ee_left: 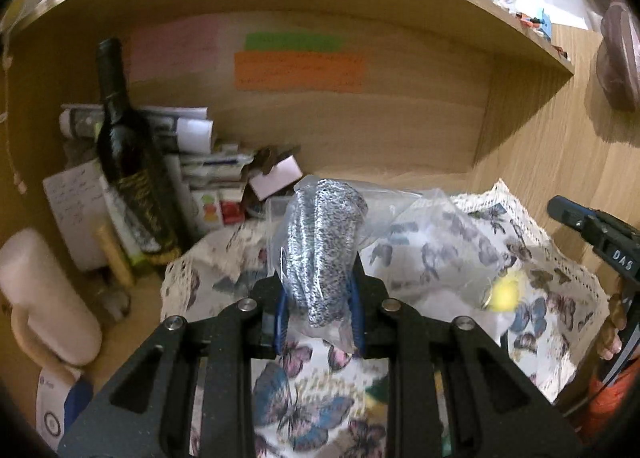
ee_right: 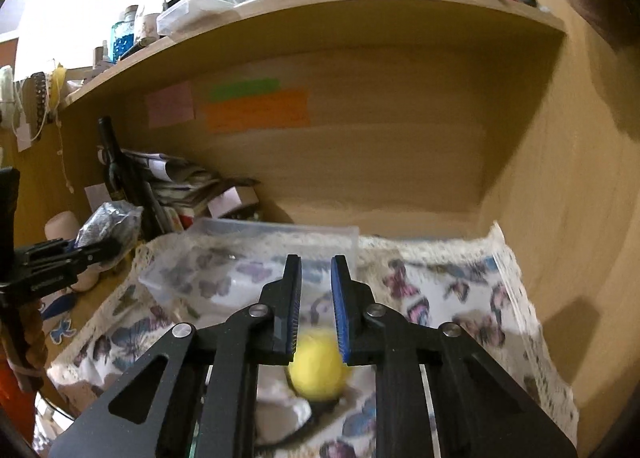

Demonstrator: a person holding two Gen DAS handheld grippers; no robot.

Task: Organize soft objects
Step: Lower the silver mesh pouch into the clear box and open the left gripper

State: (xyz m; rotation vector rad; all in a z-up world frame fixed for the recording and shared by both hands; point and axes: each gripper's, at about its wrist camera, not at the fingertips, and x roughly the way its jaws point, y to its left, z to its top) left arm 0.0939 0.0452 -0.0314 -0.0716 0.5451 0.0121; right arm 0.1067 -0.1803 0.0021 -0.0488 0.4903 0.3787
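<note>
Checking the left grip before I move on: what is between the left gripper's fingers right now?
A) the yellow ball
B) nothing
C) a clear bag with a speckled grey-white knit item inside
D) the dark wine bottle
C: in the left wrist view the left gripper is clamped on the clear bag with the knit item, while the yellow ball lies apart on the butterfly cloth.

The dark bottle (ee_left: 128, 162) stands upright at the left of the wooden alcove, with stacked papers (ee_left: 192, 146) and small boxes just behind and right of it, blocking that corner. Right of the bottle, the alcove's back wall and right side stand bare above the butterfly cloth (ee_right: 460, 298), leaving open passage.
</note>
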